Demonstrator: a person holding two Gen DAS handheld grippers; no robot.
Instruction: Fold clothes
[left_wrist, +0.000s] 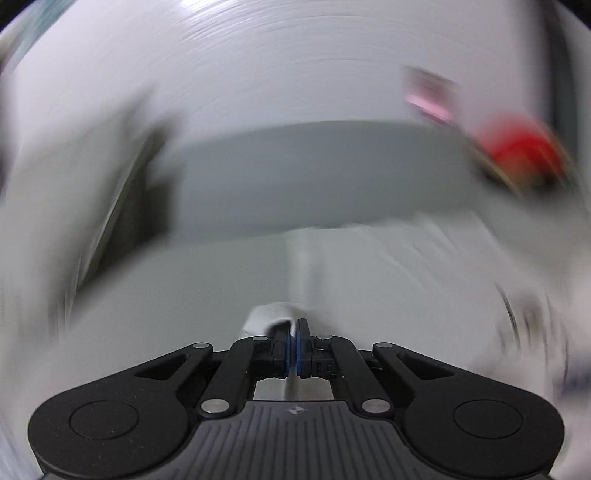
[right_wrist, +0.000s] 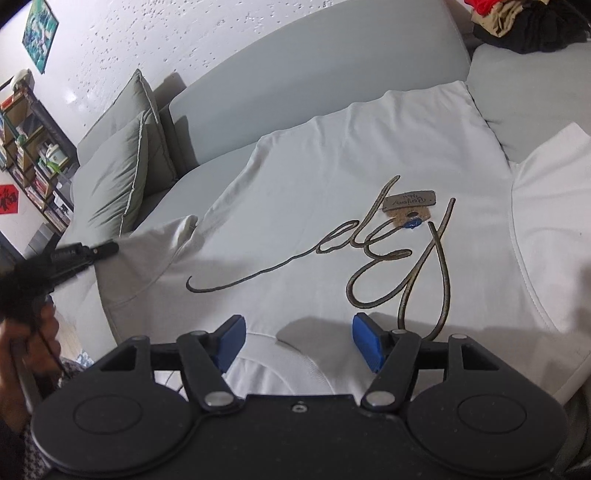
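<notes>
At nine o'clock my left gripper (right_wrist: 110, 248) had its jaws clamped on the sleeve (right_wrist: 147, 258) of the white T-shirt (right_wrist: 332, 166), spread on the grey sofa (right_wrist: 295, 66); at six, my right gripper (right_wrist: 298, 341) hovered, jaws apart.

A pale grey sofa (right_wrist: 332, 62) fills most of the right wrist view, with two grey-green cushions (right_wrist: 122, 158) propped at its left end. Behind it rises a white speckled wall (right_wrist: 166, 33) bearing a blue-green picture (right_wrist: 40, 33). A dark open shelf unit (right_wrist: 33, 147) crammed with books stands at far left.
</notes>
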